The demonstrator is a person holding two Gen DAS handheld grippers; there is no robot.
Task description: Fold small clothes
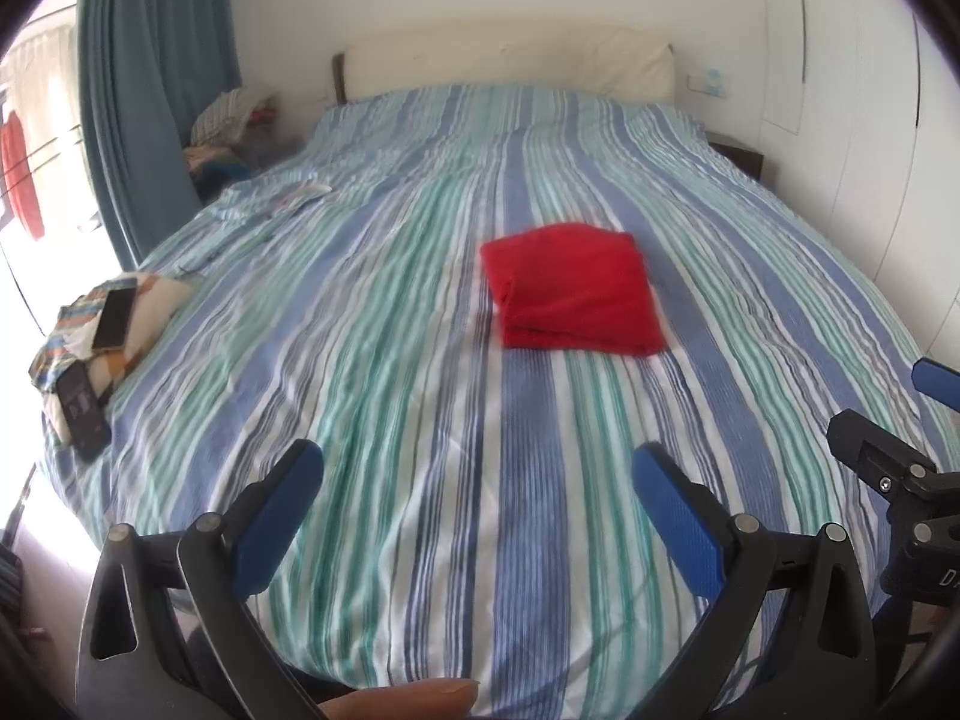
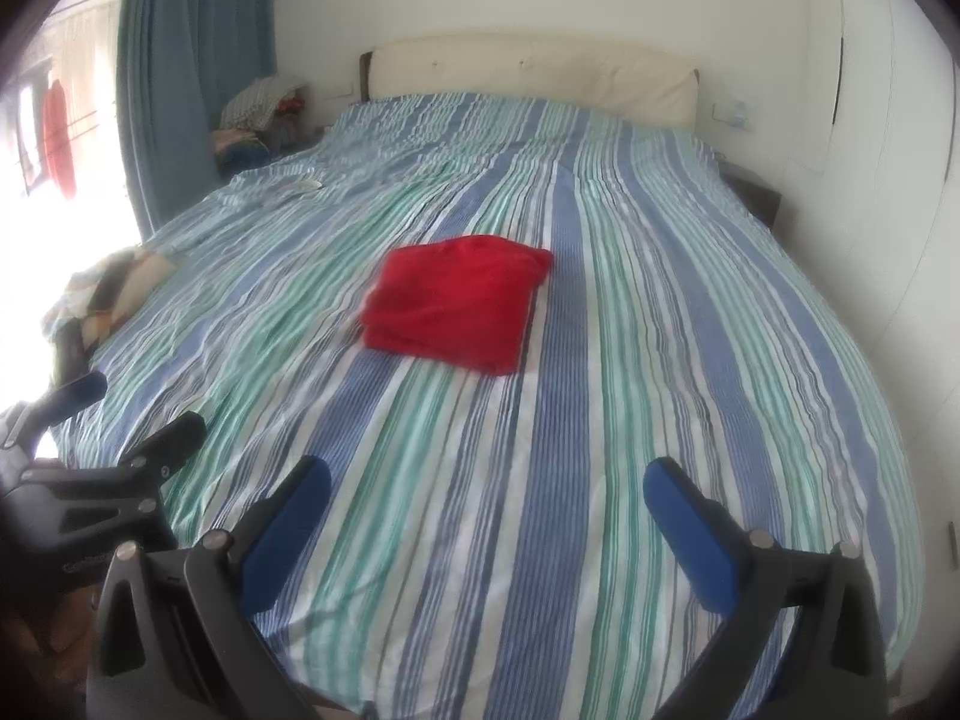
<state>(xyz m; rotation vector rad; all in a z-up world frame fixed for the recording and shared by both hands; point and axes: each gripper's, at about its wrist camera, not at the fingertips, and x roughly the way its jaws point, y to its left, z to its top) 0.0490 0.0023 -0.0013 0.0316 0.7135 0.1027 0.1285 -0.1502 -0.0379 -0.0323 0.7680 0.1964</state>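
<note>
The folded red cloth [image 1: 573,291] lies mid-bed [image 1: 372,360], right of centre in the left view, left of centre in the right view, well ahead of the wide-open, empty left tool [image 1: 478,468] and right tool [image 2: 487,483].

A folded red garment [image 1: 573,294] lies beyond the spread-open left tool [image 1: 477,468].
</note>
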